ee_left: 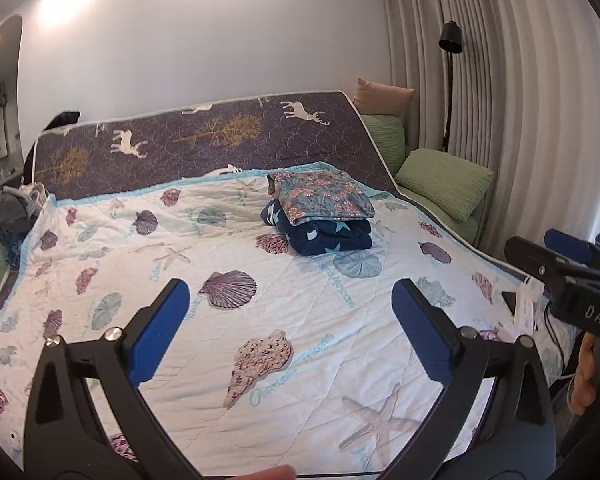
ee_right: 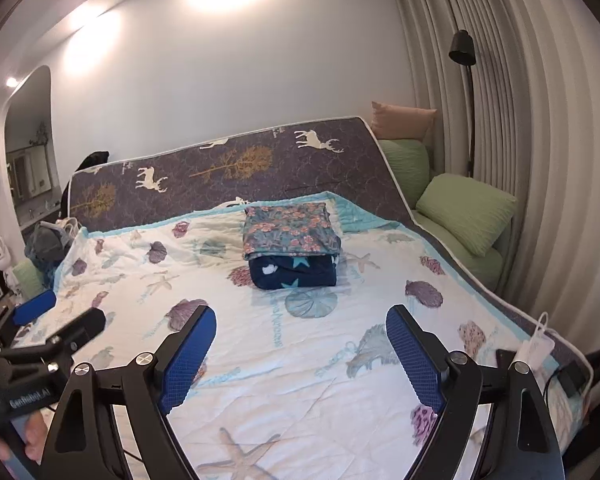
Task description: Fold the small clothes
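Folded floral-print cotton garment (ee_right: 290, 232) atop folded navy star-print fleece garment (ee_right: 293, 272): centre frame, on white seashell-print quilt (ee_right: 300, 380). Left gripper (ee_left: 290, 332), right gripper (ee_right: 300, 356): jaws wide, empty, well short of stack. Advice: keep clear, avoid toppling the pile.

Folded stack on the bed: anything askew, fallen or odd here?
Little stands out. The floral piece lies squarely on the navy star piece atop the seashell quilt. Both grippers hang open, empty.
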`<state>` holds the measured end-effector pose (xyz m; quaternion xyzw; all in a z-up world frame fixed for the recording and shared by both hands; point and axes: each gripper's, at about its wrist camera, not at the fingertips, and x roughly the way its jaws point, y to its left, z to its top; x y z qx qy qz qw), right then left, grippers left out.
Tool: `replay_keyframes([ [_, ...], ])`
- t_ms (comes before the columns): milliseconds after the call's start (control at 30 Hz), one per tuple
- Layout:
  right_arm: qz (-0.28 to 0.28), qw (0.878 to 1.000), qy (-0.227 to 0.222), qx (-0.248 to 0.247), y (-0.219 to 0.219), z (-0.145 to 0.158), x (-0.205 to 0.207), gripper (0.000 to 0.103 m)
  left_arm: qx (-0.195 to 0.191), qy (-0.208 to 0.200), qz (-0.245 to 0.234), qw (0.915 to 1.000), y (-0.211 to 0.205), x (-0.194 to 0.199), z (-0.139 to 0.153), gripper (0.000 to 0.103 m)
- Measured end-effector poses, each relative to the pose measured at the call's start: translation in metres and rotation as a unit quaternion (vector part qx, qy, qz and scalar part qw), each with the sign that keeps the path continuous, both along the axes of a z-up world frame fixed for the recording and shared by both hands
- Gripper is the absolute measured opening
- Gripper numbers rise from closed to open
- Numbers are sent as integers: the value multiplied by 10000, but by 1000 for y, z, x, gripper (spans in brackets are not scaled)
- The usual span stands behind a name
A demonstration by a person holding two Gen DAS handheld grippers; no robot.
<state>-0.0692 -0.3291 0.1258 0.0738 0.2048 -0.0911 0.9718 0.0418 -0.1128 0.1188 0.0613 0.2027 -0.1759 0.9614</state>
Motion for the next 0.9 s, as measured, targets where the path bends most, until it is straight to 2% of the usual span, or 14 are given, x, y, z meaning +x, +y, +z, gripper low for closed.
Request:
replay_keyframes([
  [400,-62,9999,81,44,17,-2,-13,89,65,83,42,9999,2,-15,-3,101],
  [900,-13,9998,195,44,19,-10,-7,89,174,286,-35,9994,-2,-9,-13,101],
])
